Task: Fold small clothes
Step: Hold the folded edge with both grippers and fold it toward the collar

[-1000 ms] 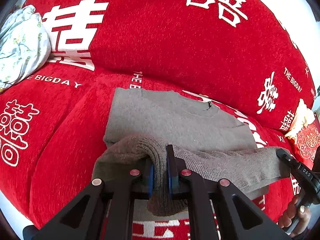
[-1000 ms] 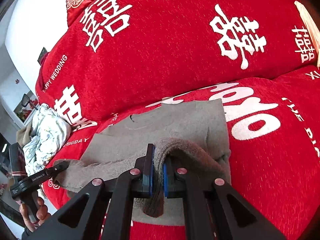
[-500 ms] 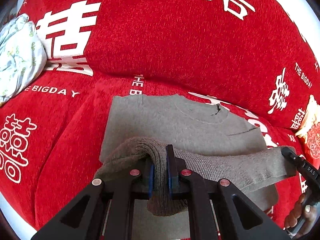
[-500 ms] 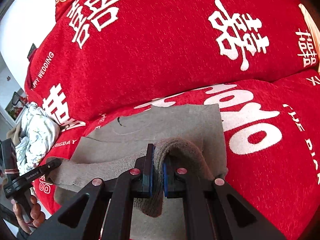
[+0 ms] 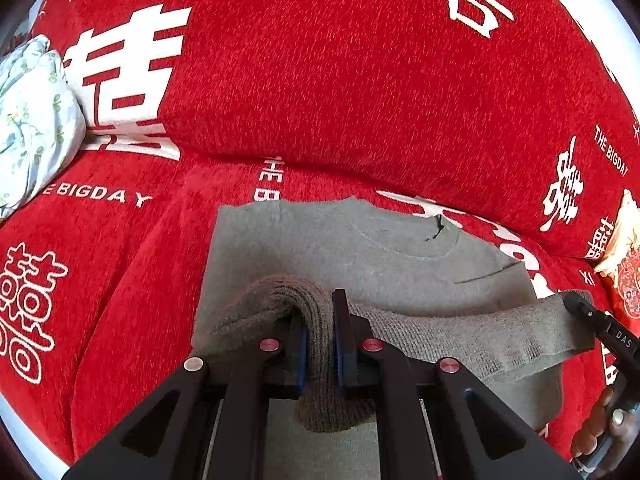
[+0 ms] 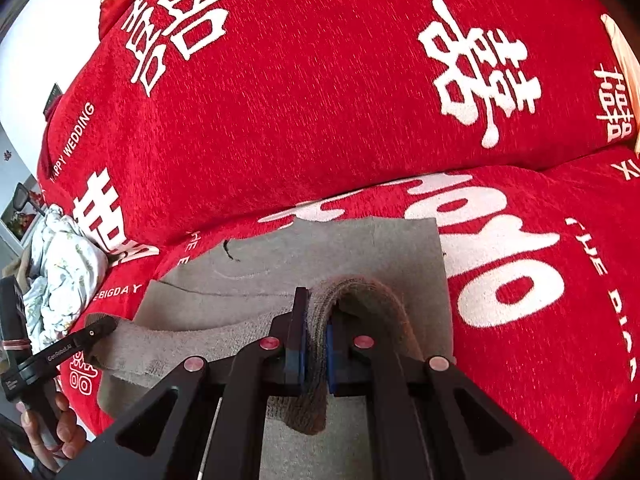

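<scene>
Left wrist view: floral bundle point(image 5: 28, 120) at sofa's left end. Grey sweater point(image 5: 360, 252) lies flat on the red sofa point(image 5: 320, 80) seat, neckline toward the backrest. Left gripper point(image 5: 320, 344) fingers pinched tight on the sweater's ribbed hem (bunched fold between the pads). Hem stretches right to right gripper point(image 6: 314, 344), fingers likewise clamped on knit. Hand point(image 5: 600, 428) visible at lower right.
</scene>
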`<state>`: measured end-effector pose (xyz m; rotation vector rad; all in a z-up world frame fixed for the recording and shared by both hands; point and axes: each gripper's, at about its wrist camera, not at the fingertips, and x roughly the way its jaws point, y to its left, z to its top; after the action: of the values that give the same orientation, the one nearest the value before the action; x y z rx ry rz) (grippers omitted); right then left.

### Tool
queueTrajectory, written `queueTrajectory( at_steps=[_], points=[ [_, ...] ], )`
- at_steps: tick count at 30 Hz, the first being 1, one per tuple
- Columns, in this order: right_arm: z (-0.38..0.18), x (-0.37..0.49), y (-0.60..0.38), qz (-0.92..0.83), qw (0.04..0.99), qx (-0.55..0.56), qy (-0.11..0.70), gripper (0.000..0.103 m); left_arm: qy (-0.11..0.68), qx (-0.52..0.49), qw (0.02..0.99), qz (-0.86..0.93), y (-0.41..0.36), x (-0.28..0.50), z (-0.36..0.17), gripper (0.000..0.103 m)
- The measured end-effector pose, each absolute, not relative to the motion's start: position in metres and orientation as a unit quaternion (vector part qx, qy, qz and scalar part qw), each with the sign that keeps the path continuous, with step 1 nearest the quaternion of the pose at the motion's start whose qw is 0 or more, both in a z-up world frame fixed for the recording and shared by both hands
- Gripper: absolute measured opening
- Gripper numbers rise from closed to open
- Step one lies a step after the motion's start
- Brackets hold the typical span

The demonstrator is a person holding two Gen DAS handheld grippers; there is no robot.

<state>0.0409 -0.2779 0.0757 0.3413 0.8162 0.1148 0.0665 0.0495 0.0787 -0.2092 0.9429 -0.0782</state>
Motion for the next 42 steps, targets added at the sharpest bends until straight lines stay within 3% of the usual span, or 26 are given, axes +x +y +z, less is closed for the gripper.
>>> queueTrajectory(
  at_steps=[12, 42],
  points=[
    [0.078, 0.062, -0.282, 0.041, 0.903, 0.161, 0.395, 0.008, 0.451, -0.087, 0.887, -0.043, 0.039, 0.092, 0.086, 0.011],
    [0.035, 0.123, -0.284, 0.022, 0.88, 0.158, 0.447, 0.008, 0.504, -0.093, 0.858, -0.037, 0.038, 0.144, 0.037, 0.011]
  ],
)
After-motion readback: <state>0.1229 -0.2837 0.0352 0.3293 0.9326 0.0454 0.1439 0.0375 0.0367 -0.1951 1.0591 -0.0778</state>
